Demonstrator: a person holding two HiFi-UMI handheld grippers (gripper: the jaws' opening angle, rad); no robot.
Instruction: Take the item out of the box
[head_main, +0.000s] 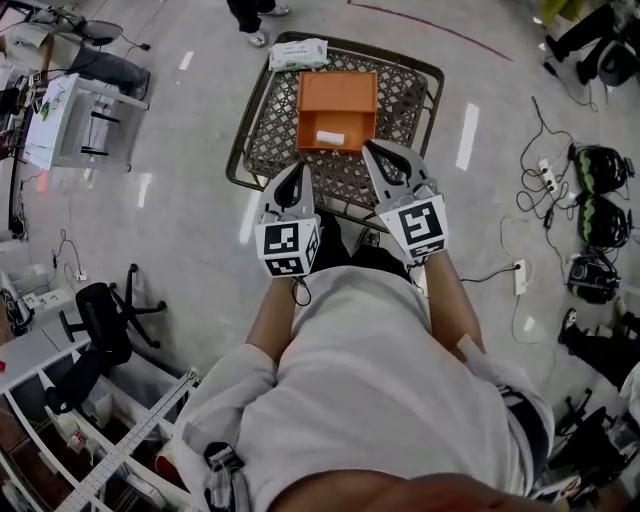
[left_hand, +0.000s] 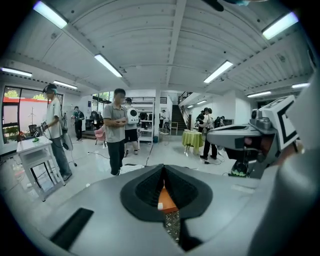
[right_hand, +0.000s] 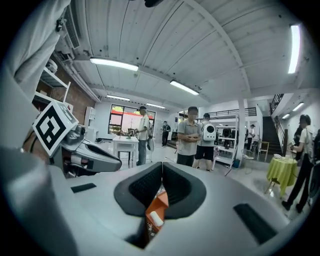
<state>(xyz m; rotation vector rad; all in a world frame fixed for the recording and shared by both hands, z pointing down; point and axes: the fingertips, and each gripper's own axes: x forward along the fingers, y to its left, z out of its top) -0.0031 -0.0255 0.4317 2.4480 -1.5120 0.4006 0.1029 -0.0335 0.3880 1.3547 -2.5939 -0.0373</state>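
Floor: pale and glossy (head_main: 200, 200), carrying a wire-mesh rack (head_main: 262, 130), with cables lying off to the side.
Box: an orange box (head_main: 338, 95) is sitting open on the rack's mesh.
Item: a small white block (head_main: 330, 138) is lying inside the box, by its near wall.
Packet: a white packet (head_main: 298, 53) is resting on the rack's far edge, beyond the box.
Left gripper (head_main: 297, 170): hovering over the rack's near edge, jaws sitting pressed together, holding nothing.
Right gripper (head_main: 372, 150): hovering just short of the box, jaws sitting pressed together, holding nothing.

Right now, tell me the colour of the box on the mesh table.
The box is orange, and it shows best in the head view.
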